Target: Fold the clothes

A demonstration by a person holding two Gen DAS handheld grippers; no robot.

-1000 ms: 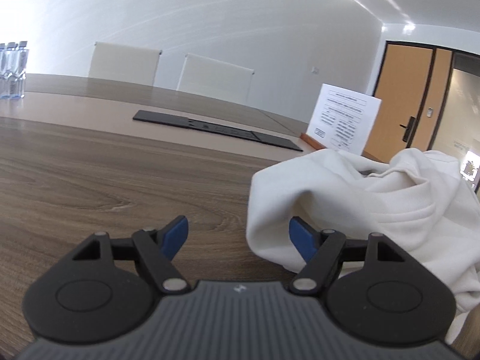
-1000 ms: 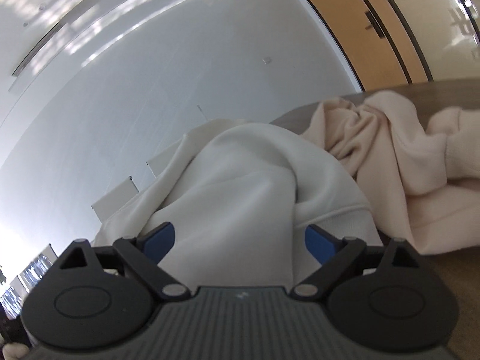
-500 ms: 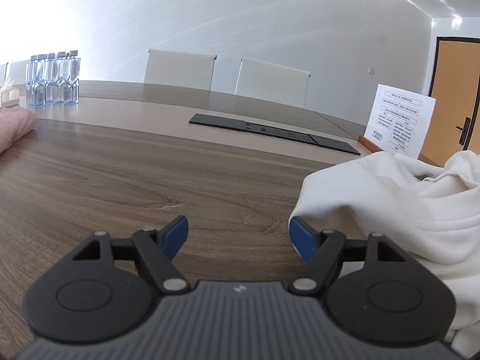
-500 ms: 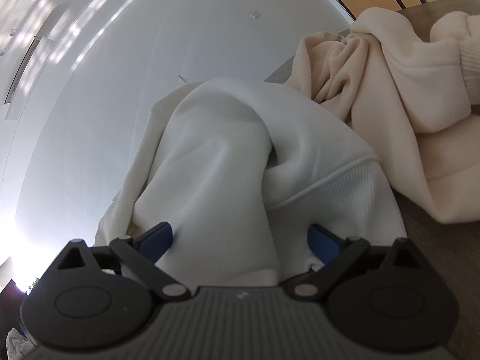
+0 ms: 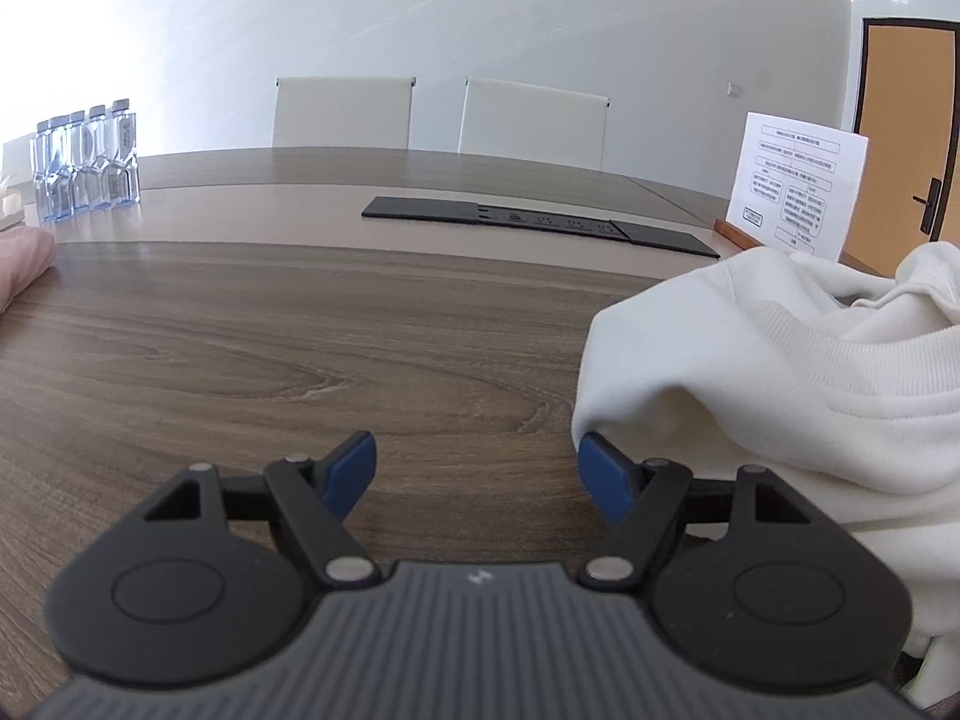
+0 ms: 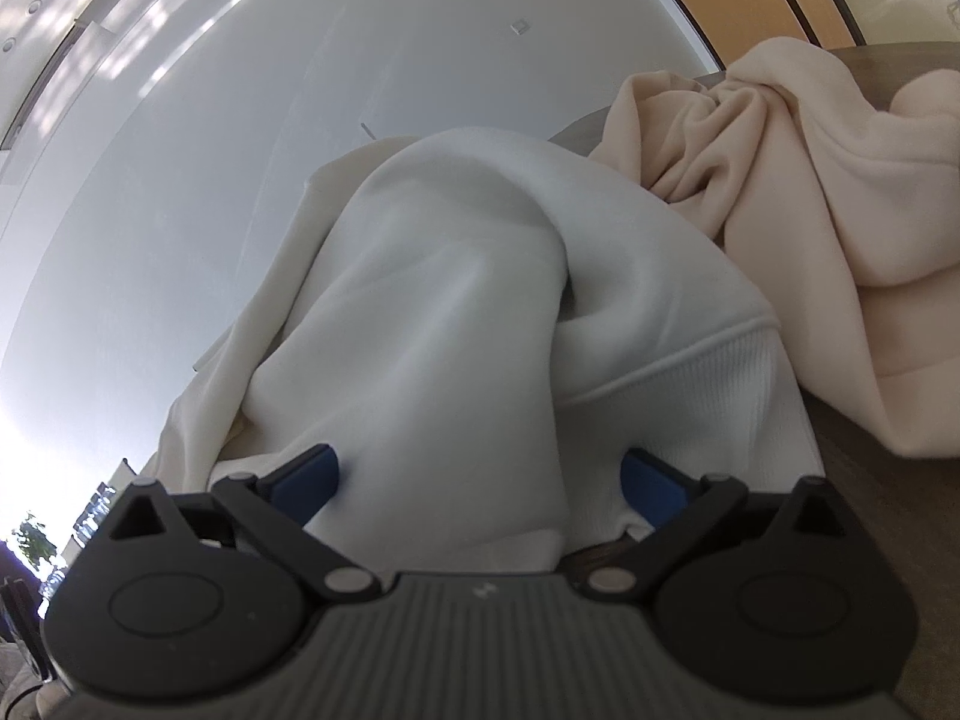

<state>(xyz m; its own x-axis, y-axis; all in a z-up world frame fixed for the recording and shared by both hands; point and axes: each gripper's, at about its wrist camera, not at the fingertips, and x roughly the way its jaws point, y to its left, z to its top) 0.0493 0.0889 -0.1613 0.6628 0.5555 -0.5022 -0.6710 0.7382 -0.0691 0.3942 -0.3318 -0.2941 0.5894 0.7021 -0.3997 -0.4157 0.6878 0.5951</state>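
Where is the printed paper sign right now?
In the left wrist view, the paper sign stands at the table's far right, behind the white garment, near the orange door.

Black gripper, blue pads, ribbed grey housing

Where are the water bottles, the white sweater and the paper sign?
Water bottles (image 5: 84, 162), left wrist view: middle of the row.
White sweater (image 5: 798, 372), left wrist view: its ribbed part.
Paper sign (image 5: 795, 183), left wrist view: middle of the printed sheet.
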